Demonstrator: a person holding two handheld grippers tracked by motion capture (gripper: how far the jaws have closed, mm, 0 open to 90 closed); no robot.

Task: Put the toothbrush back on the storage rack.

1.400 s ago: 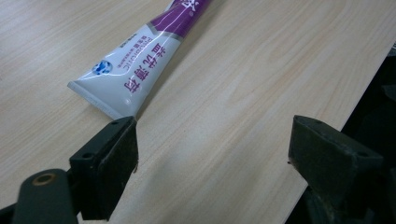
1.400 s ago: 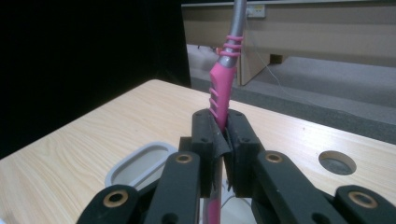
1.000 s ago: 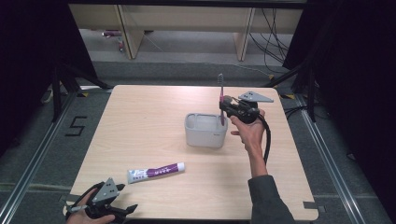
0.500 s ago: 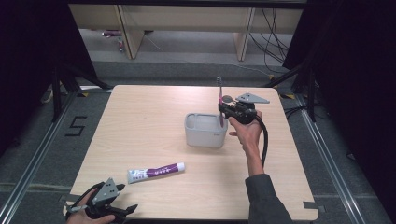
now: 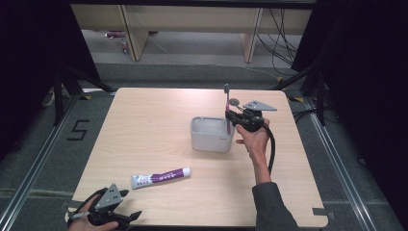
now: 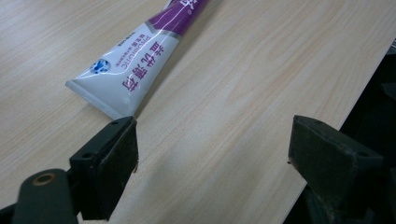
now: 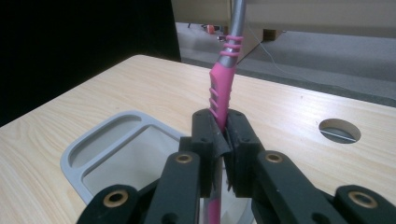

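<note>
High view: toothbrush clamped over holder, left tool idle

High view, left to right. Left gripper [image 5: 129,216] is held at the near left corner of the table [image 5: 144,125], at the near edge, jaws spread apart with nothing between them. In the left gripper view the same gap is seen: both black jaws wide apart over bare wood, with the crimped end of the toothpaste tube [image 6: 135,70] lying just beyond one jaw, not touched.

Toothpaste tube [image 5: 160,177] is laid flat near the near edge, just right of and beyond the left gripper, white end to the left, purple end to the right.

Grey holder [image 5: 212,134] is stood at about table centre, well apart from the tube. Its inside is seen divided in the right gripper view [image 7: 112,149]: a shallow pocket beside a larger compartment.

Right gripper [image 5: 230,118] is held just right of the holder, at its right rim. Jaws are closed on the pink handle of the toothbrush [image 5: 227,101]. The brush is held upright, head up. In the right gripper view the toothbrush [image 7: 223,88] is seen pinched between the pads, lower end down over the holder's larger compartment; contact with the holder cannot be told.

A round hole [image 7: 340,130] is cut in the table beyond the right gripper.
</note>
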